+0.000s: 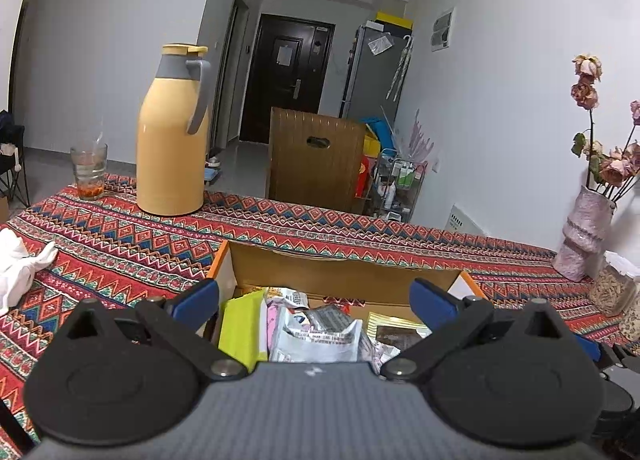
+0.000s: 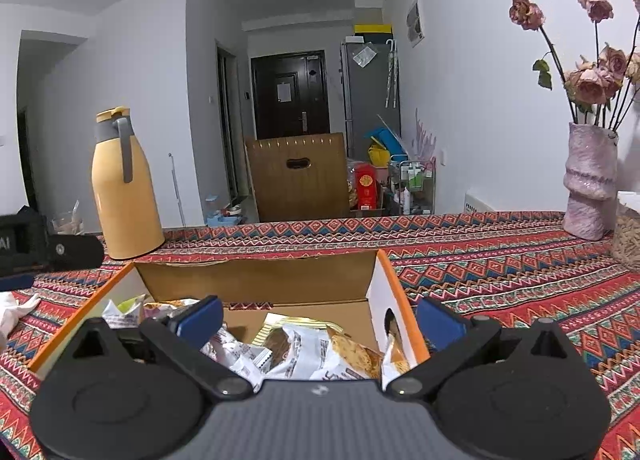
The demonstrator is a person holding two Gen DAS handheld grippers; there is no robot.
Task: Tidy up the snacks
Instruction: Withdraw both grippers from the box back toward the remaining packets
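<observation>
An open cardboard box (image 1: 344, 272) with orange edges sits on the patterned tablecloth and holds several snack packets, among them a green packet (image 1: 240, 332) and a white packet (image 1: 316, 336). My left gripper (image 1: 316, 300) is open and empty, just above the box's near side. In the right wrist view the same box (image 2: 256, 280) holds white and cookie-printed packets (image 2: 320, 352). My right gripper (image 2: 320, 318) is open and empty over the box's right half, its right finger (image 2: 438, 322) outside the box's right wall.
A yellow thermos (image 1: 172, 135) and a glass (image 1: 89, 169) stand at the table's far left. A pink vase of dried roses (image 2: 590, 187) and a jar (image 1: 614, 288) stand at the right. A white cloth (image 1: 18, 268) lies at the left edge. A wooden chair back (image 1: 316, 155) is behind the table.
</observation>
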